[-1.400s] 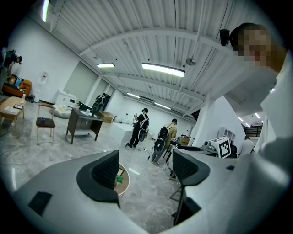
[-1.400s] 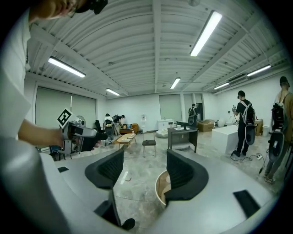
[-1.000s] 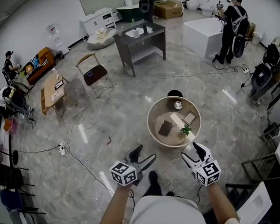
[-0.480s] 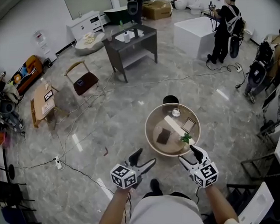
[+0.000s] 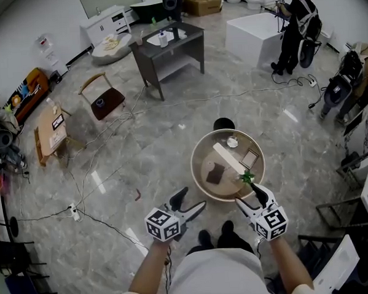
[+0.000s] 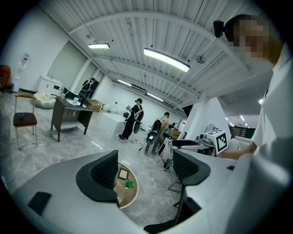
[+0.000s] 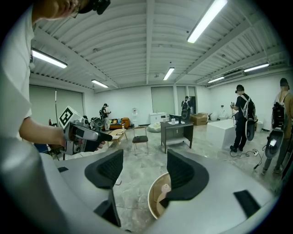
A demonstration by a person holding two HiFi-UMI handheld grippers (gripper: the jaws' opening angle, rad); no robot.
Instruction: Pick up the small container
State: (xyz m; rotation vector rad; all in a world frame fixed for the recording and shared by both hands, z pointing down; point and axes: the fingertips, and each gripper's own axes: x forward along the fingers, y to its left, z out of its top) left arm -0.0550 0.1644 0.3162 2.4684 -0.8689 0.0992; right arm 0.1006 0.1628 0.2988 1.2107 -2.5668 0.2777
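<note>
The small container, a little pale cup, stands at the far side of the round wooden table. A white strip, a picture frame, a dark square and a small green plant share the tabletop. My left gripper hovers open and empty over the floor, short of the table's near left rim. My right gripper is open too, just short of the near rim beside the plant. In the left gripper view the jaws frame the table's edge; the right gripper shows the rim.
A black round stool sits behind the table. Farther off are a grey desk, a chair, a white block with a person beside it, a low wooden table, and cables across the floor.
The view has advanced toward the round table, which now sits closer under both grippers. My feet show below. Both grippers stay open and held out in front.
</note>
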